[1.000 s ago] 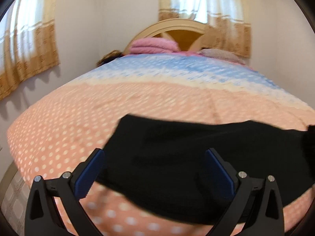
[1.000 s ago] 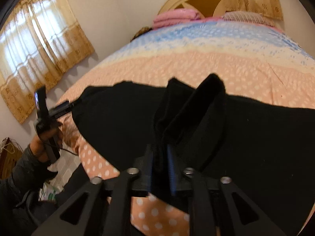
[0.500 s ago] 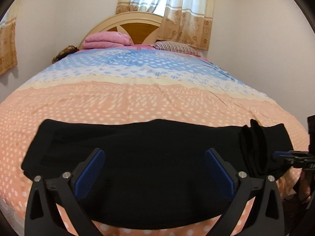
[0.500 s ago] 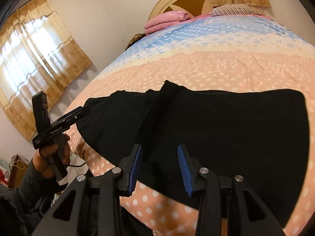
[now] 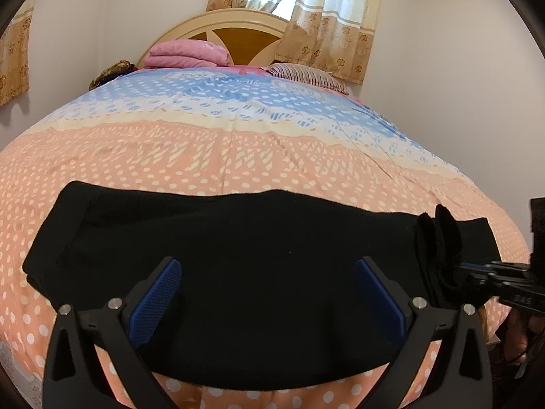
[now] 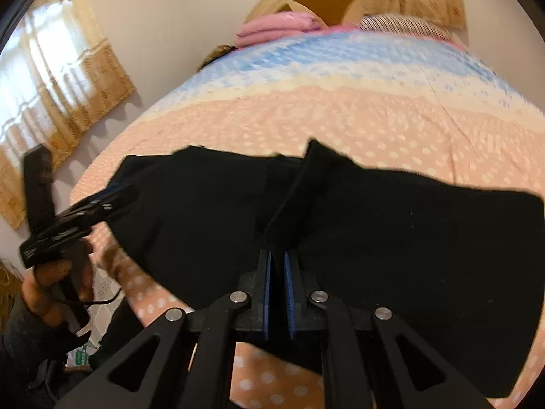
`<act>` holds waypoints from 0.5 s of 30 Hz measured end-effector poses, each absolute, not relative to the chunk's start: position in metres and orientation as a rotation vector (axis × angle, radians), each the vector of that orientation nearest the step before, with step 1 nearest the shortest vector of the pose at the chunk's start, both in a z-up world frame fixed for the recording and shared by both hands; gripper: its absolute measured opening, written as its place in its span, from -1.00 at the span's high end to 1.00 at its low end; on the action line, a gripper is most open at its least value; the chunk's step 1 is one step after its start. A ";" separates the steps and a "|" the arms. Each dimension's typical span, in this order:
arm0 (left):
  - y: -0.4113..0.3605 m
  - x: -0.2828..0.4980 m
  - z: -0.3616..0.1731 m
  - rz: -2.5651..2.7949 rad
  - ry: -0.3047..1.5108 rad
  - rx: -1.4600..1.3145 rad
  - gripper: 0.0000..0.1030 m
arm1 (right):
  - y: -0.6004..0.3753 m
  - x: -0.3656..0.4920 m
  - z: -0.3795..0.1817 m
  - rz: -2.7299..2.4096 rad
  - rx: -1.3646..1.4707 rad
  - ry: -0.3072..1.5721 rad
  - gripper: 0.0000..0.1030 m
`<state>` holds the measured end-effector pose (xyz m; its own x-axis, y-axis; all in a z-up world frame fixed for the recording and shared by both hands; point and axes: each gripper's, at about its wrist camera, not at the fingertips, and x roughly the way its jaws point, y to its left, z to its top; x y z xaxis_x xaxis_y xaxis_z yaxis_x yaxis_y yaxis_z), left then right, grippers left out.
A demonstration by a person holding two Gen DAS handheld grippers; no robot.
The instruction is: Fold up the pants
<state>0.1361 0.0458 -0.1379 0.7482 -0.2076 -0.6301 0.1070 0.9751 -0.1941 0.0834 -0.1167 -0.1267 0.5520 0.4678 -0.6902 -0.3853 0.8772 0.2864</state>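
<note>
Black pants (image 5: 238, 248) lie flat across the near edge of the bed, folded lengthwise. My left gripper (image 5: 269, 293) is open and empty, hovering just above the middle of the pants. My right gripper (image 6: 277, 272) is shut on a raised fold of the pants (image 6: 306, 184) at their right end. In the left wrist view the right gripper (image 5: 456, 274) shows at the far right, pinching that bunched fabric (image 5: 439, 238). In the right wrist view the left gripper (image 6: 112, 201) shows at the left by the pants' other end.
The bed has a peach dotted and blue bedspread (image 5: 238, 136). A folded pink blanket (image 5: 187, 54) and a striped pillow (image 5: 306, 75) lie by the headboard (image 5: 238, 30). Curtained windows (image 6: 51, 68) are on the walls. The bed's near edge drops to the floor (image 6: 98, 286).
My right gripper opened half a second ago and has now shut again on the fold at the pants' right end. My left gripper stays open over the pants.
</note>
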 end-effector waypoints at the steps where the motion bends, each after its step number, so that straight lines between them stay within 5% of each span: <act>1: 0.046 0.136 -0.137 -0.176 0.702 -0.153 -1.00 | -0.113 0.079 -0.122 0.528 0.086 0.836 0.86; 8: 0.026 0.133 -0.130 -0.243 0.697 -0.097 -1.00 | -0.104 0.086 -0.149 0.550 0.016 0.908 0.84; 10: 0.013 0.132 -0.125 -0.286 0.693 -0.052 -1.00 | -0.113 0.084 -0.145 0.544 0.029 0.905 0.67; 12: -0.004 0.132 -0.120 -0.345 0.691 0.007 -1.00 | -0.125 0.075 -0.137 0.539 0.015 0.867 0.09; 15: -0.031 0.129 -0.112 -0.429 0.681 0.079 -1.00 | -0.155 0.064 -0.130 0.533 0.046 0.810 0.07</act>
